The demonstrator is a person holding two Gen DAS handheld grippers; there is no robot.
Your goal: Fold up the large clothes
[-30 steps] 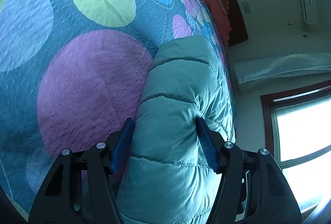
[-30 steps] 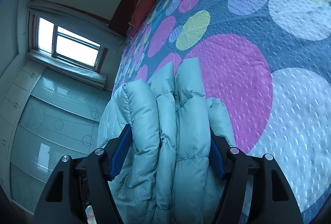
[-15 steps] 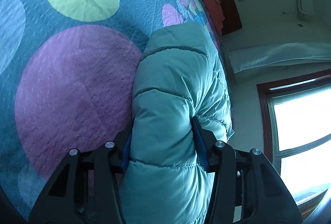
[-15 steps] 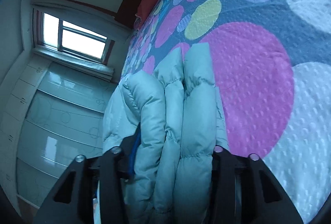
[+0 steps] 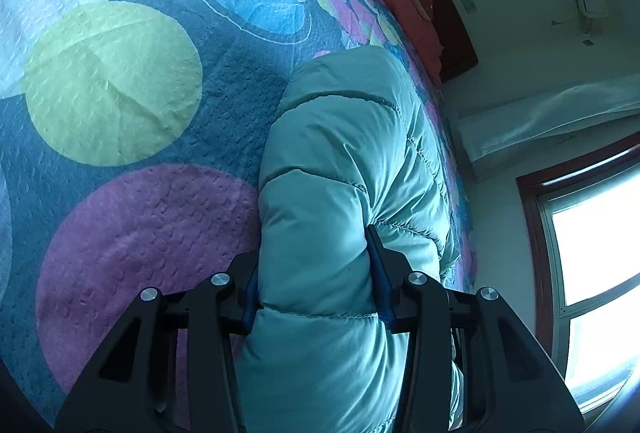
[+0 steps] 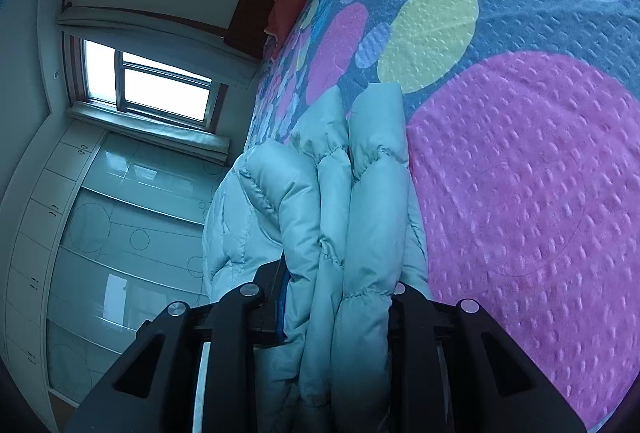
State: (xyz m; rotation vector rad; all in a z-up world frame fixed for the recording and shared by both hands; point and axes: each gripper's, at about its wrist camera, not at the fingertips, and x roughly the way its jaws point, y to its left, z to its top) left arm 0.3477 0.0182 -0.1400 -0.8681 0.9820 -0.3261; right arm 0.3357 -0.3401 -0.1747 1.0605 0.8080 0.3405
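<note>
- The left gripper [image 5: 316, 285] pinches a thick fold of the teal puffer jacket [image 5: 340, 173], which lies on the circle-patterned bedspread [image 5: 120, 81].
- The right gripper [image 6: 340, 297] squeezes several stacked jacket layers [image 6: 340, 201] near the bed's window-side edge.

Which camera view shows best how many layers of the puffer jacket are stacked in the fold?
The right wrist view: the puffer jacket shows several padded layers side by side inside the right gripper. The left wrist view shows only one smooth quilted face.
</note>
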